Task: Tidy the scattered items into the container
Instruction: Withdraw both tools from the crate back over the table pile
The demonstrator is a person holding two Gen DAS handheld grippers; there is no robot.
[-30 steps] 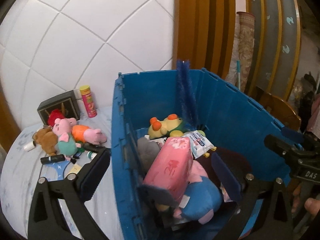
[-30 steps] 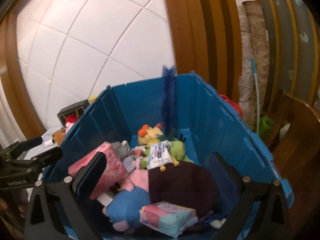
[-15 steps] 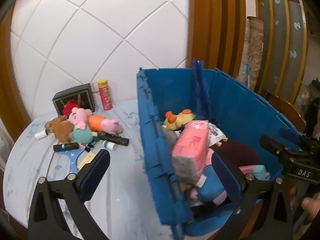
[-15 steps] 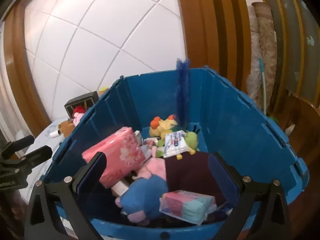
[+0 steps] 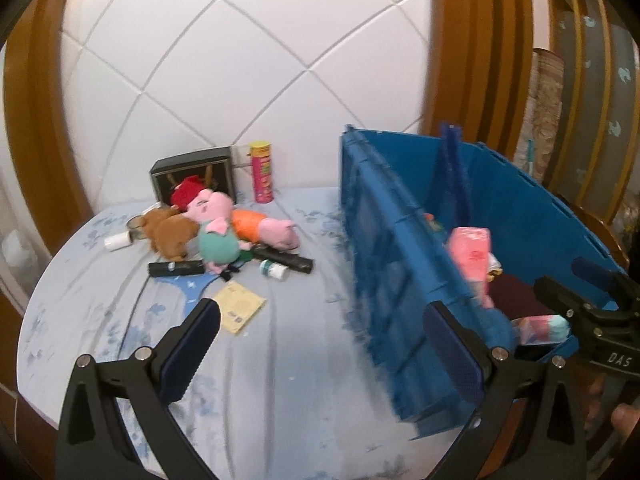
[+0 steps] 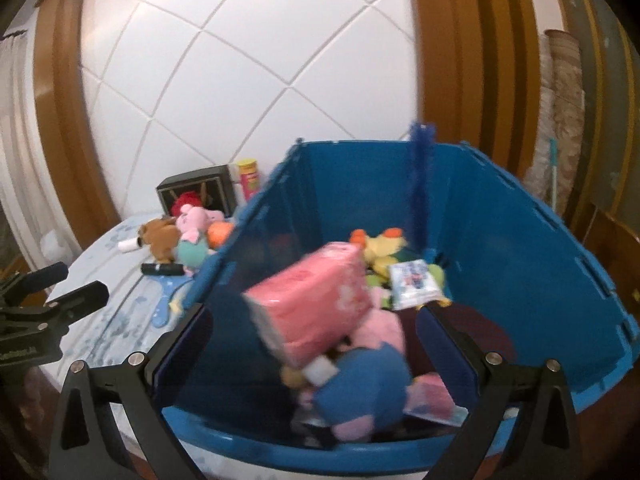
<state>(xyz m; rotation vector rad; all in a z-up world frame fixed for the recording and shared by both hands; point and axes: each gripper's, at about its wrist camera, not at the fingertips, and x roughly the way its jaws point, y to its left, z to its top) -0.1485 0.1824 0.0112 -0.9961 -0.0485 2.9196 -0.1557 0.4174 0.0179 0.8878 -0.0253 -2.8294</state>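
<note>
Plush pigs (image 5: 224,224), chip can (image 5: 262,172) lying scattered on tabletop (image 5: 280,340); blue crate (image 6: 520,248) holding pink pack (image 6: 312,300); I'm keeping left tool (image 5: 320,344), right tool (image 6: 316,348) wide, empty.

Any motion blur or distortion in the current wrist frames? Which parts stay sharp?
Left wrist view: blue bin smeared by motion blur, the toy pile on the table softer but readable, left gripper crisp; fisheye bends the wall tiles. Right wrist view: pink pack and blue plush blurred, right gripper sharp, dark vignette at the corners.

White quilted wall panel (image 5: 240,60) between wooden frames (image 5: 476,48).
</note>
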